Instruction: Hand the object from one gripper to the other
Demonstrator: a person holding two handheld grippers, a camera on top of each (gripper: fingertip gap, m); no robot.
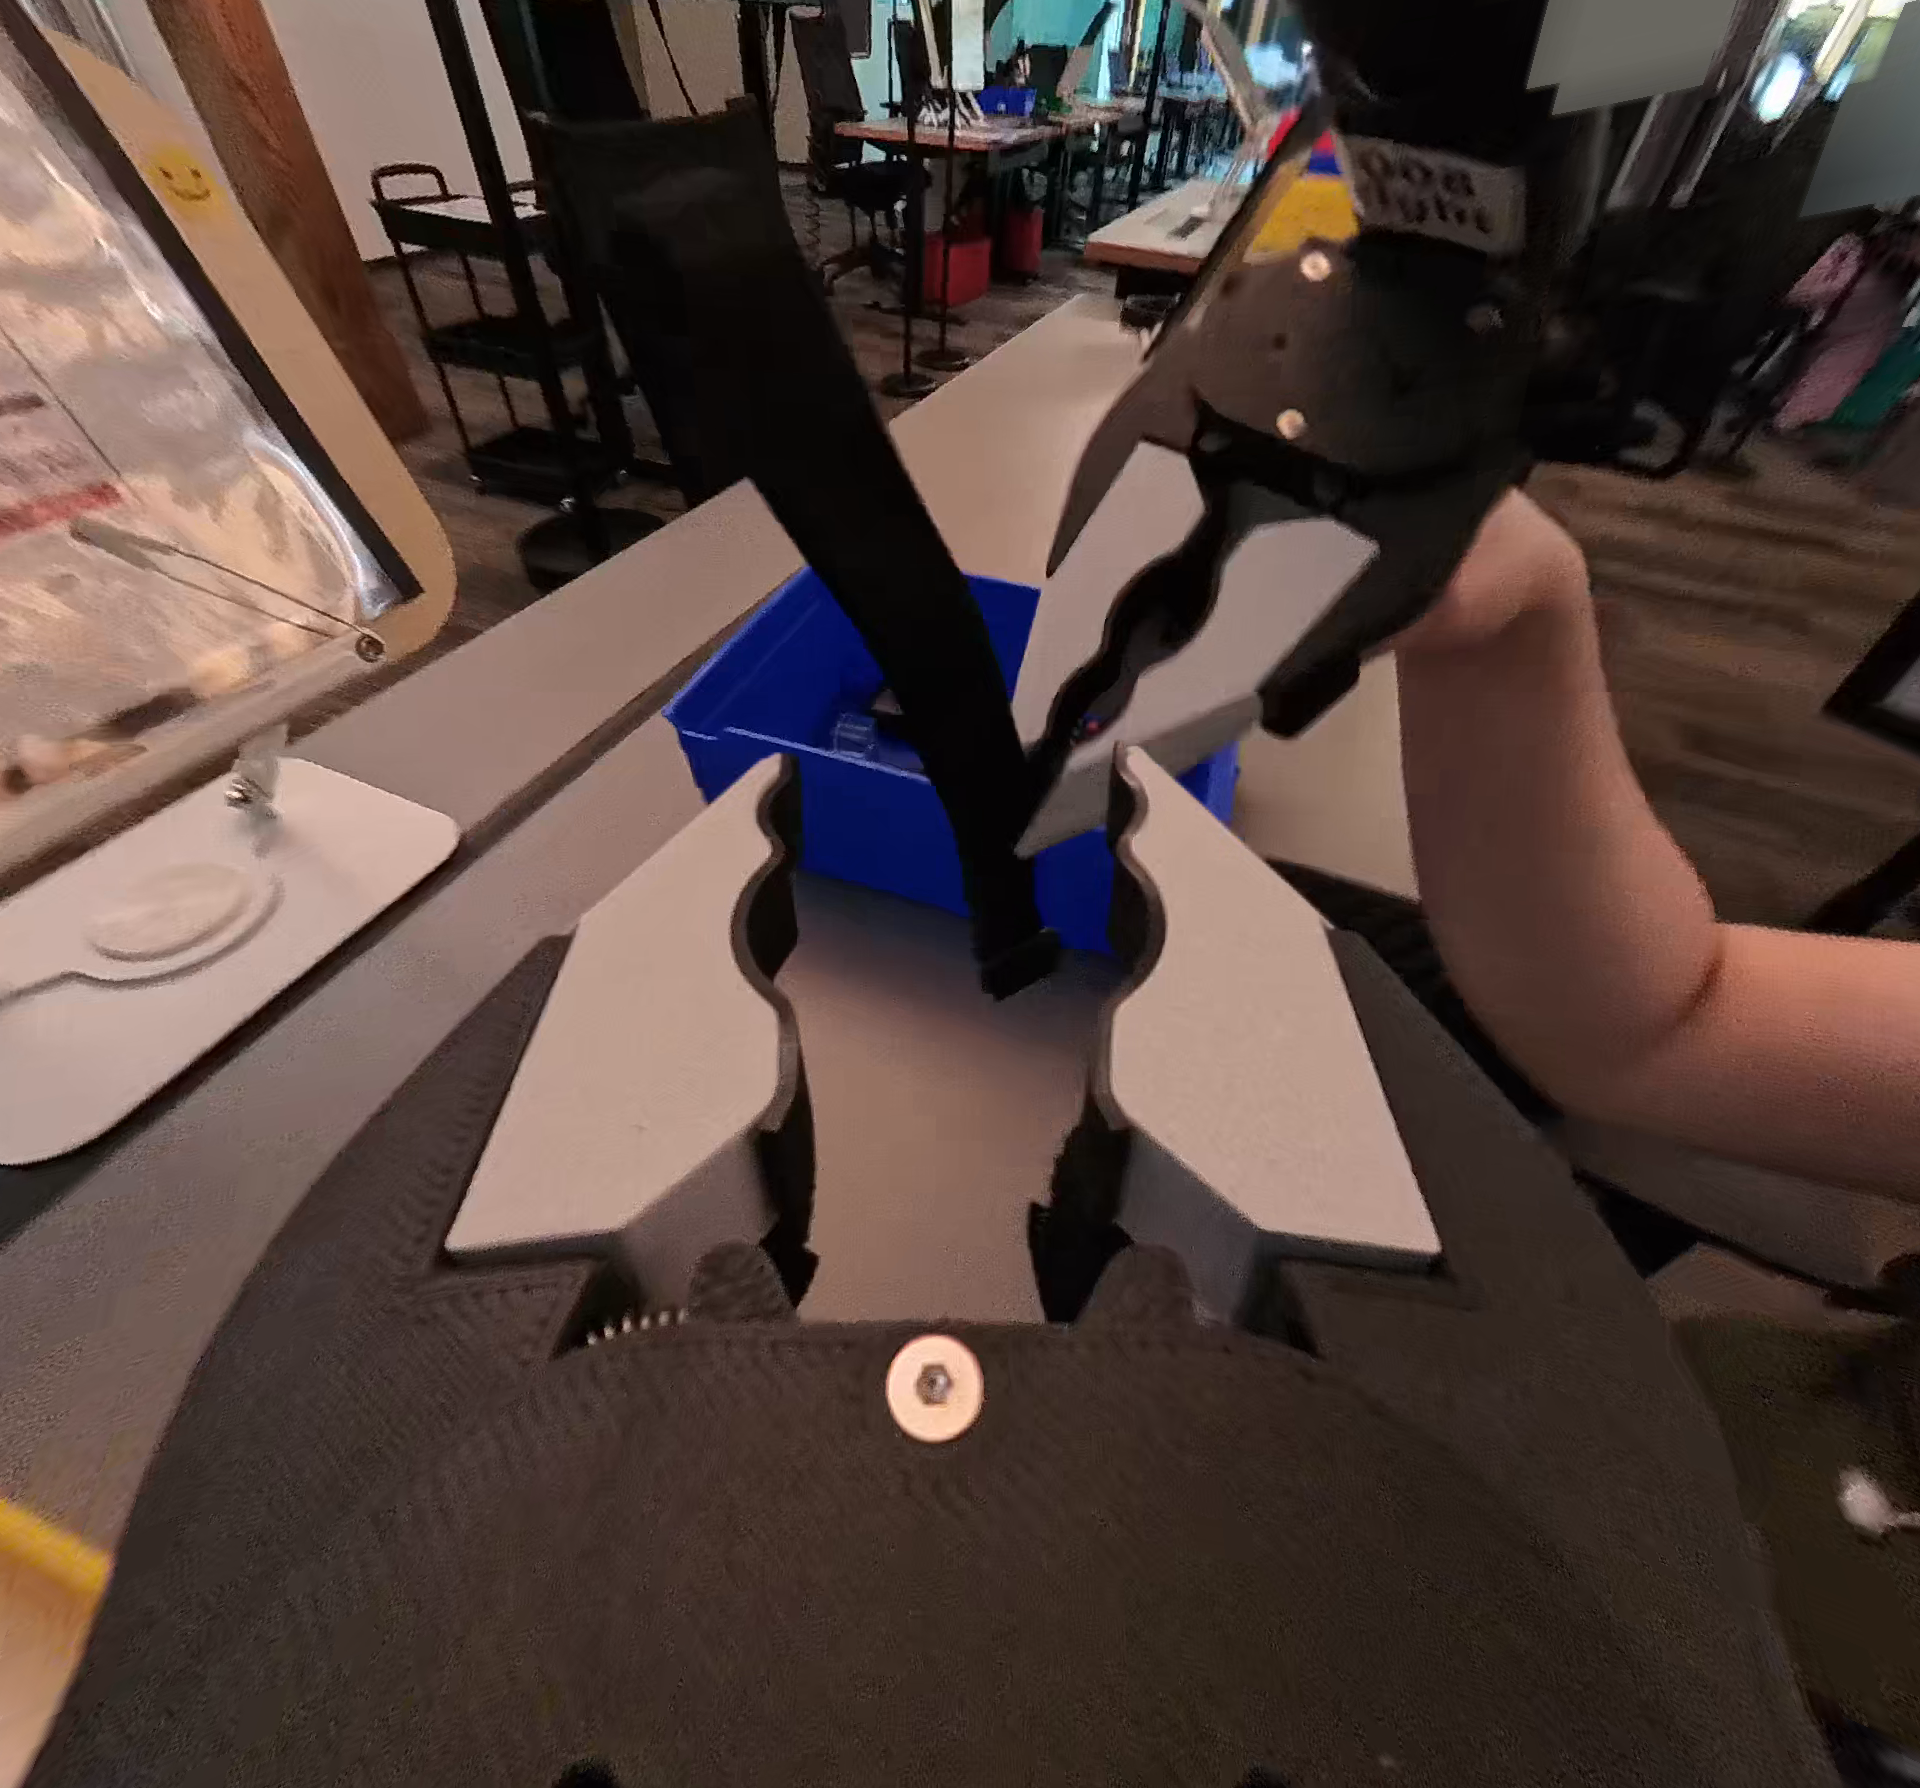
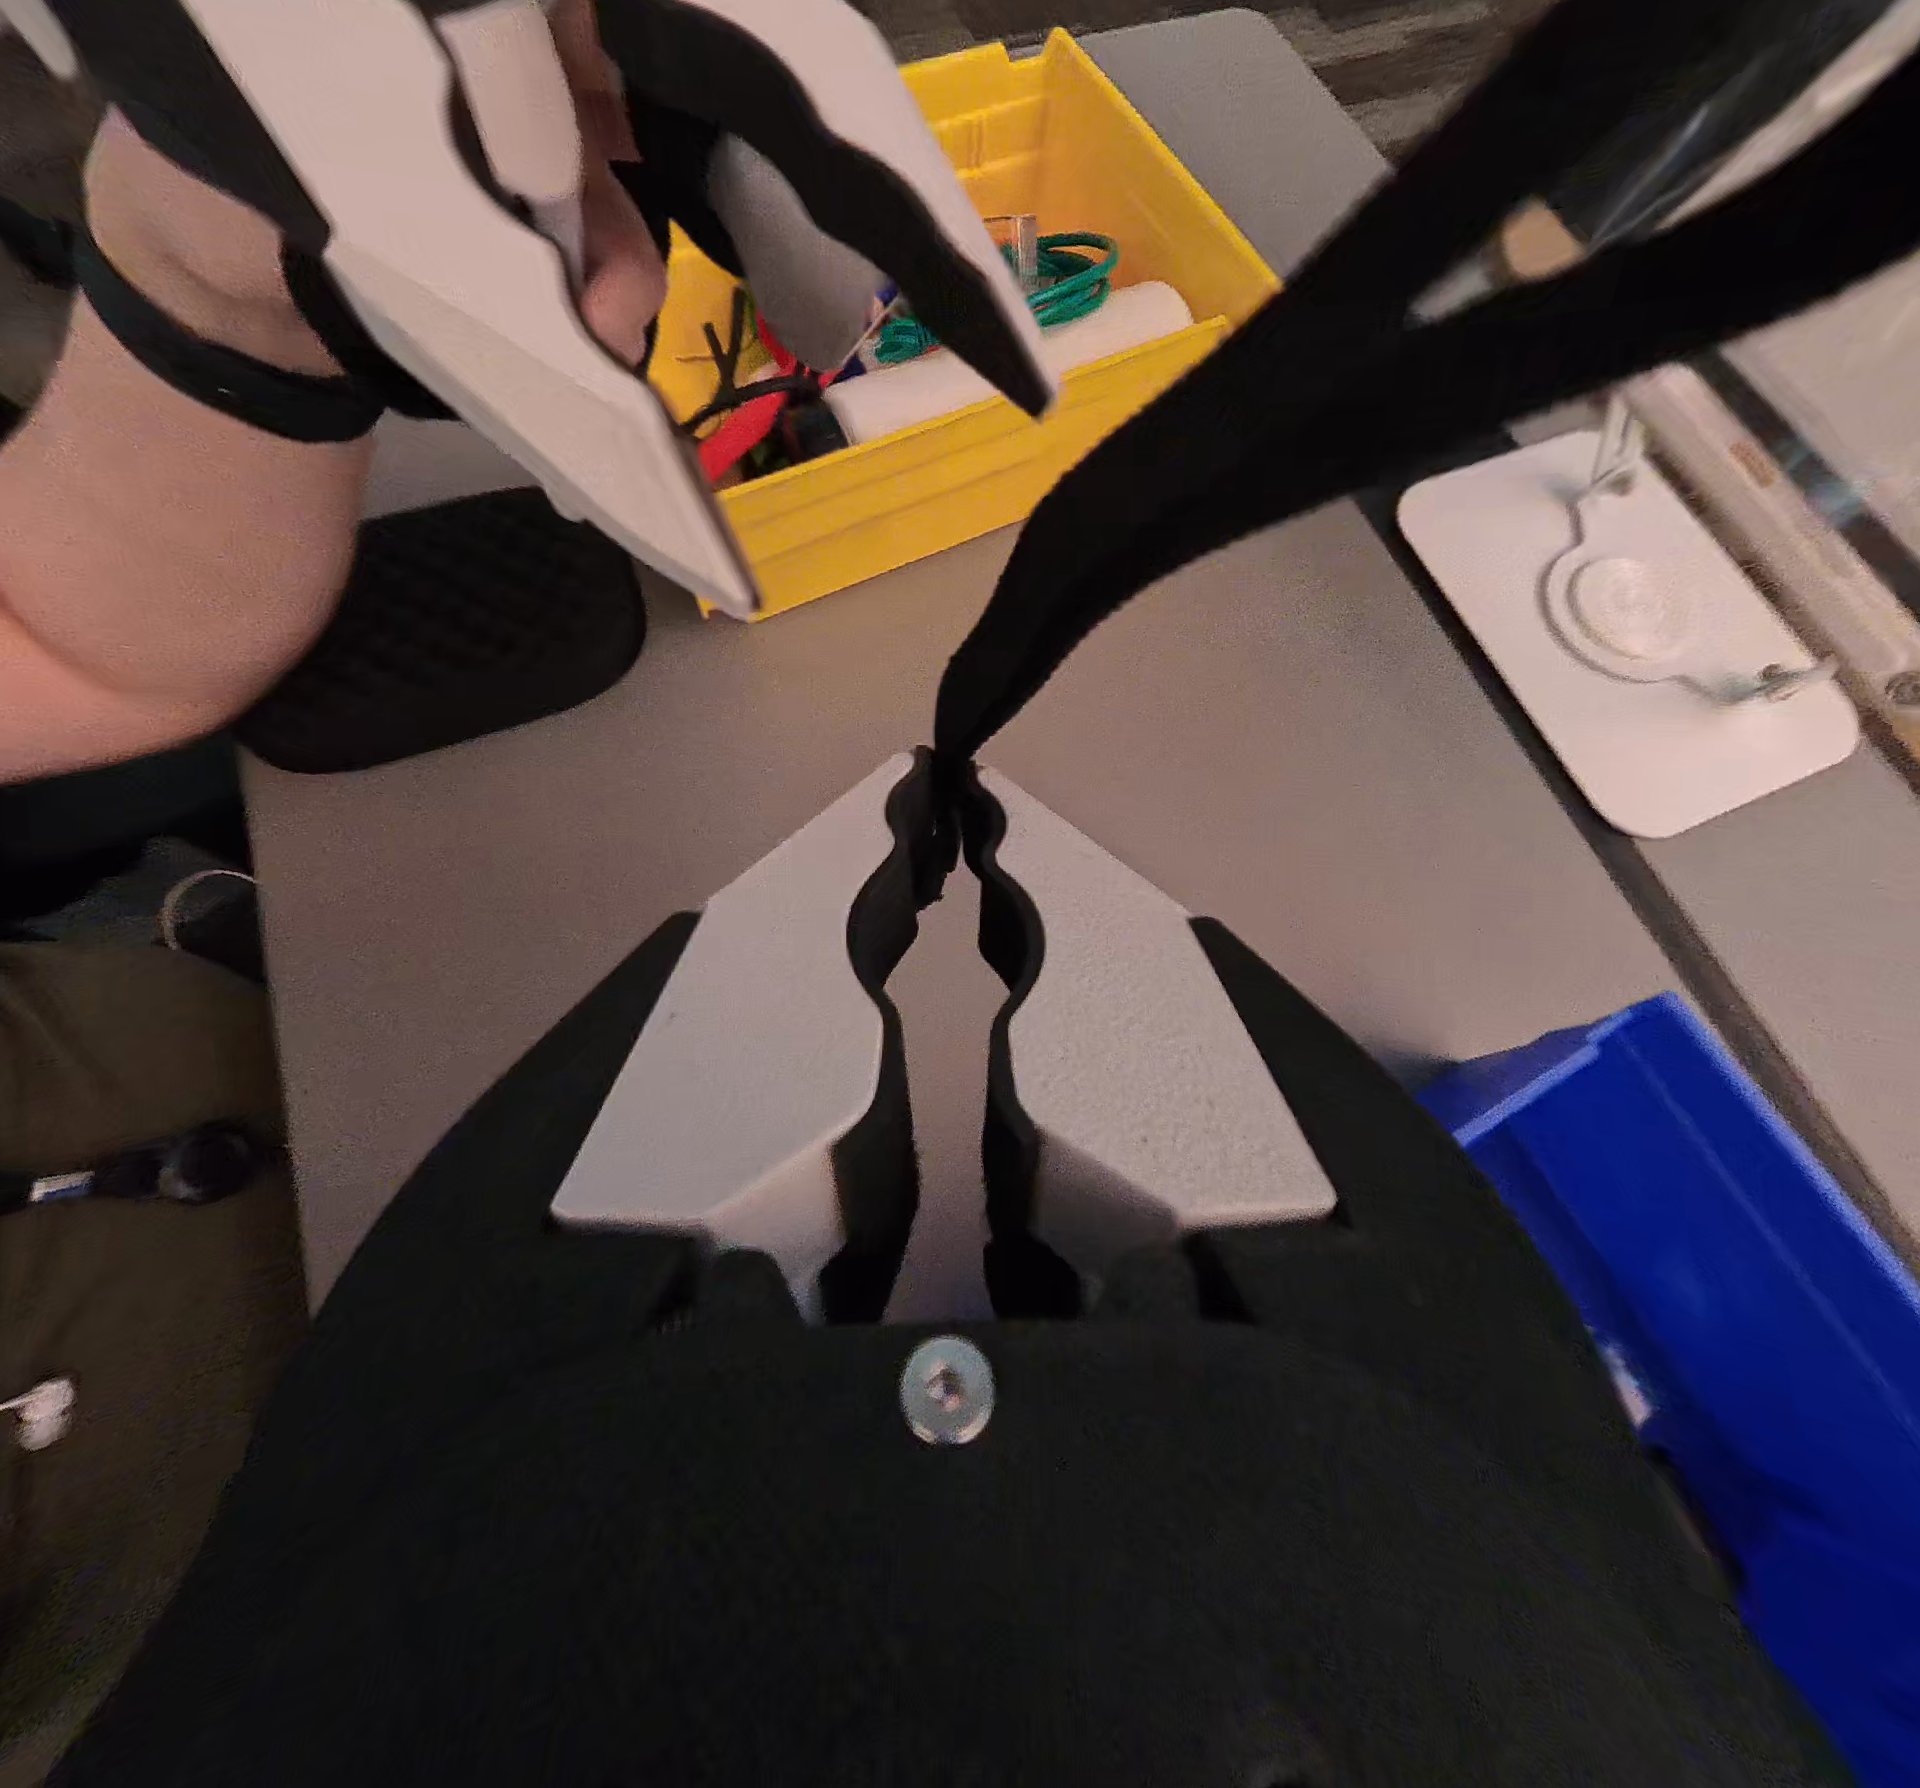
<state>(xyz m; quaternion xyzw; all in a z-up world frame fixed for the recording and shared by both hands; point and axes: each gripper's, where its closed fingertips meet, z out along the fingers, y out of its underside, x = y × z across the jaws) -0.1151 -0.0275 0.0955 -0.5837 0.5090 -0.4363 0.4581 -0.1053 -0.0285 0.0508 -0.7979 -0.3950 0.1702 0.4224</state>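
Bare counter [image 2: 1195, 803] lies open between my two sets of jaws. The black strap [image 2: 1299, 388] crosses that gap; yellow bin [image 2: 935, 491] and blue bin [image 2: 1714, 1271] flank it.

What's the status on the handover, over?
Right gripper shut on black strap. Left gripper open, empty, close beside the strap. Nothing between them.

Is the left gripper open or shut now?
Open. The left gripper shows a wide gap between its fingers, and the strap hangs beyond them, pinched by the right gripper.
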